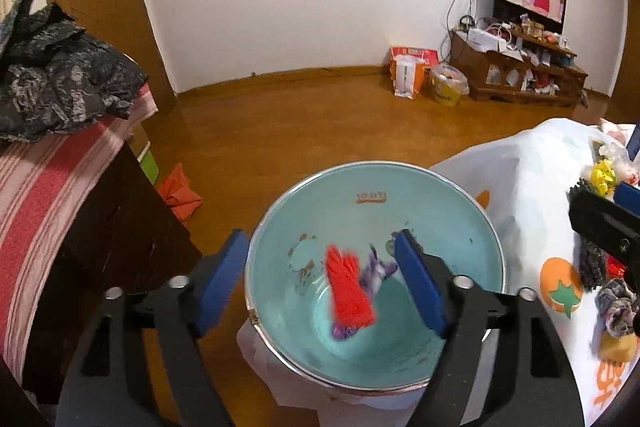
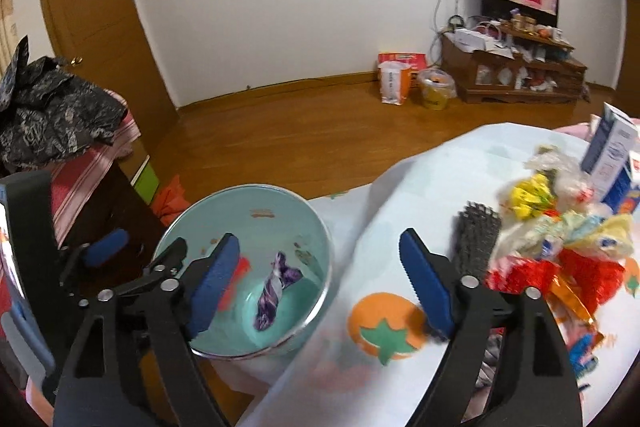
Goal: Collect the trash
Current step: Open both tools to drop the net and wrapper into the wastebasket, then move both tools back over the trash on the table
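Note:
A light blue bucket (image 1: 440,211) stands beside the table; it also shows in the right wrist view (image 2: 316,227). Inside lie a red wrapper (image 1: 350,283) and a purple wrapper (image 1: 376,269), the purple one also in the right wrist view (image 2: 276,287). My left gripper (image 1: 320,279) is open and empty above the bucket's mouth; it shows at the left of the right wrist view (image 2: 140,255). My right gripper (image 2: 320,279) is open and empty over the table's left edge. A heap of wrappers (image 2: 560,239) lies on the white tablecloth (image 2: 440,187), right of my right gripper.
A dark mesh piece (image 2: 476,239) lies by the heap. Blue-white cartons (image 2: 612,155) stand at the far right. A dark cabinet (image 1: 116,227) with a striped cloth and a black garment (image 1: 60,83) is on the left. Orange cloth (image 1: 180,195) lies on the wooden floor.

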### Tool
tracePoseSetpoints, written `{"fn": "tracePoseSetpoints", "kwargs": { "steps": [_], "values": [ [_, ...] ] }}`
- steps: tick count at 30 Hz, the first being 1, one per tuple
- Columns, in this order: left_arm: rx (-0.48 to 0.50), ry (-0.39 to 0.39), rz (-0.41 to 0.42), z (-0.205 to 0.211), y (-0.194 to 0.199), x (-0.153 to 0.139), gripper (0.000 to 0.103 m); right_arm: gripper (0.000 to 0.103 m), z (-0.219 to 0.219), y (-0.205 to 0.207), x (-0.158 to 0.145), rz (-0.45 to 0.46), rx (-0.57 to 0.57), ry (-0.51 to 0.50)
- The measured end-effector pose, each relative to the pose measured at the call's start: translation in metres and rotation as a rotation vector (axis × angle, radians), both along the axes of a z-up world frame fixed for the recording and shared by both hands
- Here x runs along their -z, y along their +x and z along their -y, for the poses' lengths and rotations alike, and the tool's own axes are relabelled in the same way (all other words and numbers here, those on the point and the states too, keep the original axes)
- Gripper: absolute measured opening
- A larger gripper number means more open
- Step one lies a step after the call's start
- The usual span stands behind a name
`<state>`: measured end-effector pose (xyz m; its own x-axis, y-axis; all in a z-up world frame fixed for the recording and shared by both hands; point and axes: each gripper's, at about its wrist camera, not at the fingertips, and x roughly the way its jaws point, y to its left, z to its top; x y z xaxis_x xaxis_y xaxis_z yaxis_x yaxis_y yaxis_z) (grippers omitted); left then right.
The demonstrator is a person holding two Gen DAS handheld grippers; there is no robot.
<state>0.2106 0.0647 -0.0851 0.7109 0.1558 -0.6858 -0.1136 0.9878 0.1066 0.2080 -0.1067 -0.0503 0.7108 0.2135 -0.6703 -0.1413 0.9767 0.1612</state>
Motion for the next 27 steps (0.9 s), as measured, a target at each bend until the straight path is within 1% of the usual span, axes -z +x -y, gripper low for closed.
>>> {"fn": "tracePoseSetpoints", "kwargs": {
  "steps": [2, 6, 8, 9, 11, 13, 18, 22, 27],
  "values": [
    [-0.006, 0.008, 0.014, 0.001, -0.006, -0.004, 0.082, 0.087, 0.006, -0.006, -0.001, 0.004, 0.016, -0.01],
    [-0.007, 0.005, 0.028, 0.005, -0.018, -0.01, 0.084, 0.088, 0.022, -0.02, -0.006, 0.016, 0.058, -0.016],
    [-0.007, -0.004, 0.039, 0.007, -0.025, -0.014, 0.089, 0.089, 0.029, -0.027, -0.008, 0.023, 0.082, -0.025],
    [-0.006, -0.005, 0.045, 0.007, -0.028, -0.016, 0.093, 0.089, 0.032, -0.03, -0.009, 0.025, 0.097, -0.033],
    [0.004, -0.009, 0.065, 0.01, -0.034, -0.021, 0.095, 0.092, 0.039, -0.039, -0.01, 0.035, 0.135, -0.05],
    [0.019, -0.016, 0.075, 0.015, -0.039, -0.024, 0.097, 0.092, 0.043, -0.045, -0.012, 0.049, 0.161, -0.06],
    [0.053, -0.034, 0.082, 0.031, -0.05, -0.028, 0.097, 0.092, 0.064, -0.059, -0.012, 0.056, 0.218, -0.035],
    [0.077, -0.019, 0.075, 0.047, -0.057, -0.027, 0.097, 0.092, 0.083, -0.071, -0.011, 0.06, 0.281, -0.023],
    [0.116, -0.011, 0.074, 0.066, -0.066, -0.026, 0.097, 0.092, 0.099, -0.082, -0.011, 0.044, 0.322, -0.078]
  ]
}}
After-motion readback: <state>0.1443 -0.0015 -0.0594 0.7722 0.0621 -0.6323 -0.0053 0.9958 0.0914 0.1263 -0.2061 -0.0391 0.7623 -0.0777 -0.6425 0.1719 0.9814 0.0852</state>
